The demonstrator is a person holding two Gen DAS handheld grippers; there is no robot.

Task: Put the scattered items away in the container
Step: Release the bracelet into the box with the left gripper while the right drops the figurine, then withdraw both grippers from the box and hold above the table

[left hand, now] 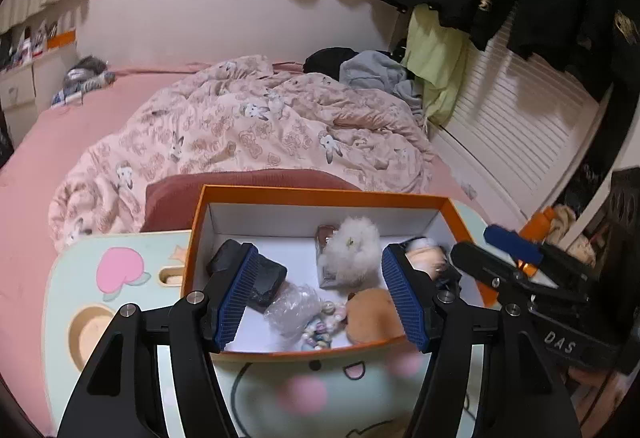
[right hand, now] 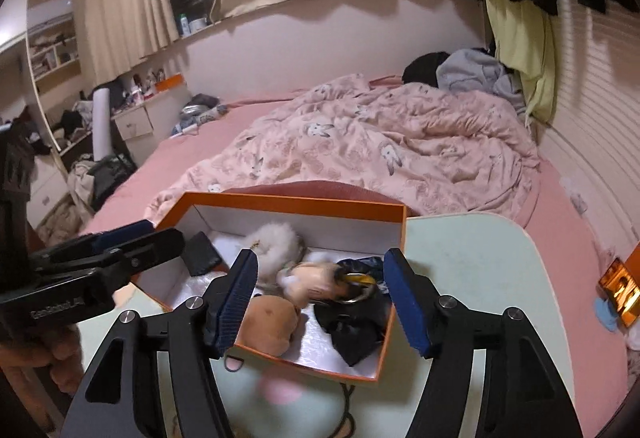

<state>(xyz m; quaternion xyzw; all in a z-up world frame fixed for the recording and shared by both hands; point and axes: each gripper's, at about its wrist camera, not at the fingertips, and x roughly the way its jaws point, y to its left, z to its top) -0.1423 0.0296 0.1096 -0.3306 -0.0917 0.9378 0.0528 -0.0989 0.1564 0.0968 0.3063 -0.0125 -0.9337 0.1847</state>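
Note:
An orange box (left hand: pixel 320 193) (right hand: pixel 288 201) with a white inside stands on a mint lap table (left hand: pixel 68 278) (right hand: pixel 460 258) on the bed. In it lie a black case (left hand: pixel 268 278) (right hand: pixel 202 254), a white fluffy pompom (left hand: pixel 352 254) (right hand: pixel 276 242), a clear plastic bag (left hand: pixel 294 308), a bead string (left hand: pixel 324 326), a brown plush (left hand: pixel 372 314) (right hand: pixel 272 326), a peach-headed doll (left hand: pixel 424 258) (right hand: pixel 312 280) and a black cloth (right hand: pixel 352 330). My left gripper (left hand: pixel 320 298) (right hand: pixel 120 242) hangs open over the box's near left. My right gripper (right hand: pixel 320 302) (left hand: pixel 492 250) hangs open over its near right. Neither holds anything.
A rumpled pink quilt (left hand: pixel 256 129) (right hand: pixel 380 149) and a dark red cushion (left hand: pixel 240 185) lie just behind the box. Clothes are piled at the far right (right hand: pixel 468 73). A white slatted wall (left hand: pixel 508 117) runs along the right. A shiny orange item (right hand: pixel 620 290) lies beyond the table's right edge.

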